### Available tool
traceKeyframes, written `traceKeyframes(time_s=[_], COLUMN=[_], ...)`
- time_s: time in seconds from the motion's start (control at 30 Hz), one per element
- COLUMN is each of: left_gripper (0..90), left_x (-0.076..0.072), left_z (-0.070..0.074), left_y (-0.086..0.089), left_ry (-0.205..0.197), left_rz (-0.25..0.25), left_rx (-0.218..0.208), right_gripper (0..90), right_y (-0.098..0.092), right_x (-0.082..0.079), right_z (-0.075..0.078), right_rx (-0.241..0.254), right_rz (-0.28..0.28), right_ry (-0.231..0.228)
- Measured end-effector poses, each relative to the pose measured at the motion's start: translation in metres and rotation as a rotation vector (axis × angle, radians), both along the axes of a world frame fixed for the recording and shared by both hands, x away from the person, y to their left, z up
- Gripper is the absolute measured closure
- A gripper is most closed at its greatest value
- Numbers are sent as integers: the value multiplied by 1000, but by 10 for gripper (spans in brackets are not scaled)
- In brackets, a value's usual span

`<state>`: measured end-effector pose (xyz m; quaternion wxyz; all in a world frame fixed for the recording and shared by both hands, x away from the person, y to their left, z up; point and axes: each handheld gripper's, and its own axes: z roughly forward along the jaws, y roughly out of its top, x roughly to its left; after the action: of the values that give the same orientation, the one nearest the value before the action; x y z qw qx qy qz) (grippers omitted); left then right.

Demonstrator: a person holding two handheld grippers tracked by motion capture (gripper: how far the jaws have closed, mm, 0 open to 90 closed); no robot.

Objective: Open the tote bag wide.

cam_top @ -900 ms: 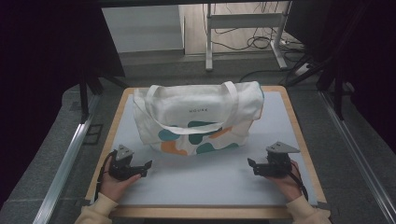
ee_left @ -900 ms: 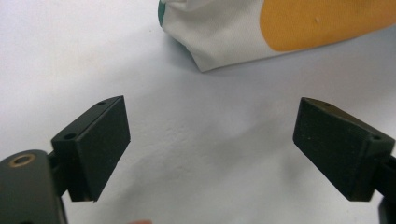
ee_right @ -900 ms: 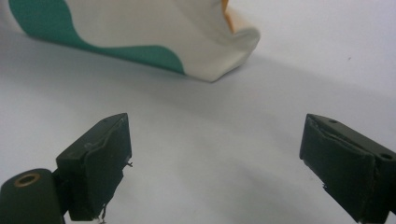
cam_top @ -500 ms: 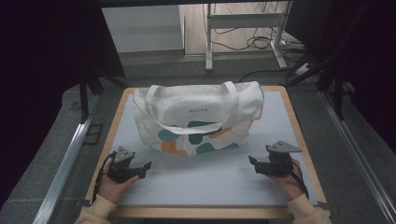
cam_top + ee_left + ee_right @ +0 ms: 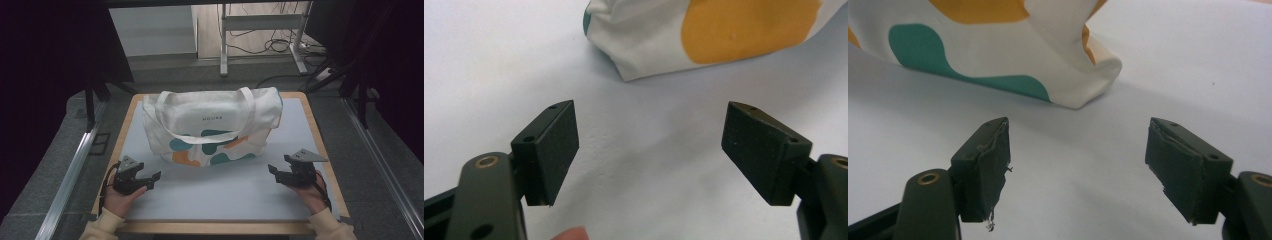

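A white canvas tote bag (image 5: 212,125) with teal and orange blotches and two long handles lies across the far half of the pale mat (image 5: 220,192). My left gripper (image 5: 152,178) rests open on the mat near the bag's front left corner (image 5: 634,55). My right gripper (image 5: 273,172) is open too, a short way off the bag's front right corner (image 5: 1088,85). Nothing sits between either pair of pads (image 5: 556,150) (image 5: 1178,162). Both grippers are apart from the bag.
The mat covers a wooden-edged table (image 5: 320,145). Dark stands and metal rails (image 5: 70,170) flank the table. Behind it stand a white frame (image 5: 260,30) and cables on the floor. Bare mat lies between the two grippers.
Both grippers have barely shifted; the left one has edged slightly forward and right. The bag lies as before.
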<state>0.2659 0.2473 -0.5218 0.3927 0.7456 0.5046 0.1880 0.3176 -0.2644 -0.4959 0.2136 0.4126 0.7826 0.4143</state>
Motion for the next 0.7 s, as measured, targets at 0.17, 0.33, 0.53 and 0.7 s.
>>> traceKeyframes(time_s=[0.17, 0.33, 0.53, 0.7], left_gripper=[224, 224, 223, 221], left_x=[0, 1, 2, 4], left_z=[6, 12, 28, 41], left_y=[0, 4, 10, 14], left_ry=[-14, -17, -43, -59], left_rz=[-11, -6, -1, -12], left_rx=[-13, -33, -64, -91], right_gripper=[266, 270, 277, 283], right_y=[0, -2, -1, 1], right_x=[-1, 4, 5, 10], right_z=[6, 11, 23, 32], right_rx=[5, 27, 42, 54], right_rz=[8, 18, 29, 38], right_ry=[-12, -9, -24, -35])
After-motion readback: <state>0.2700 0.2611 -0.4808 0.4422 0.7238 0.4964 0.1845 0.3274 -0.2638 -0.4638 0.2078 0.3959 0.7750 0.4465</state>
